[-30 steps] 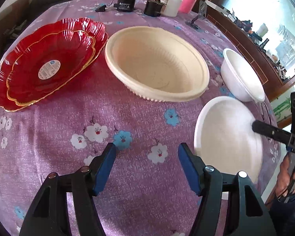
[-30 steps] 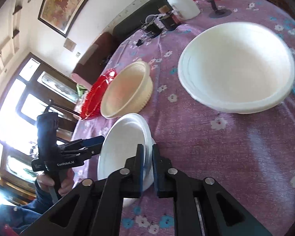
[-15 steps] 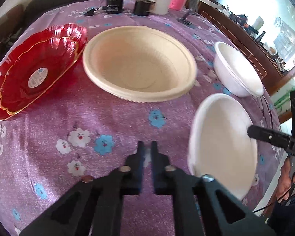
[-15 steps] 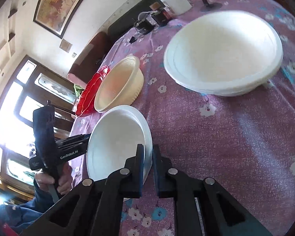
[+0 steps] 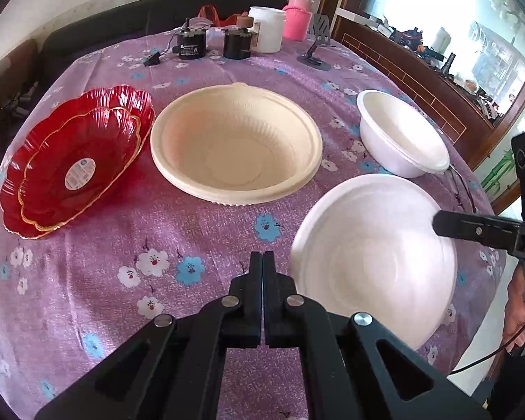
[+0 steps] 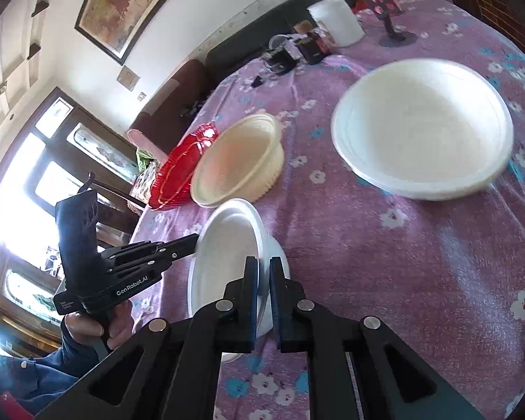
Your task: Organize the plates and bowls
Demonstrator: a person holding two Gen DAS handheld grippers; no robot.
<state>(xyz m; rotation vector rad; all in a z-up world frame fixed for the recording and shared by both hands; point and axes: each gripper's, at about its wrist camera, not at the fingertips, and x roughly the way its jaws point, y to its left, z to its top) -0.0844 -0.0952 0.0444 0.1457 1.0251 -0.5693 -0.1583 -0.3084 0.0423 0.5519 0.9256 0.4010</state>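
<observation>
My right gripper (image 6: 263, 273) is shut on the rim of a white bowl (image 6: 227, 259) and holds it tilted above the tablecloth; the bowl also shows in the left wrist view (image 5: 374, 262). My left gripper (image 5: 262, 262) is shut and empty, just left of that bowl. A second white bowl (image 5: 400, 140) sits at the right, also seen from the right wrist (image 6: 423, 129). A large cream bowl (image 5: 236, 147) sits mid-table. Two stacked red plates (image 5: 77, 164) lie at the left.
A white jar (image 5: 266, 29), a pink bottle (image 5: 297, 17), two small black motors (image 5: 189, 43) and a phone stand (image 5: 315, 56) stand at the far edge. The purple floral tablecloth (image 5: 122, 245) covers the round table. A wooden cabinet (image 5: 420, 70) runs along the right.
My left gripper has closed from wide open to shut and drawn back and up. My right gripper has lifted and tilted the held white bowl nearer the other white bowl.
</observation>
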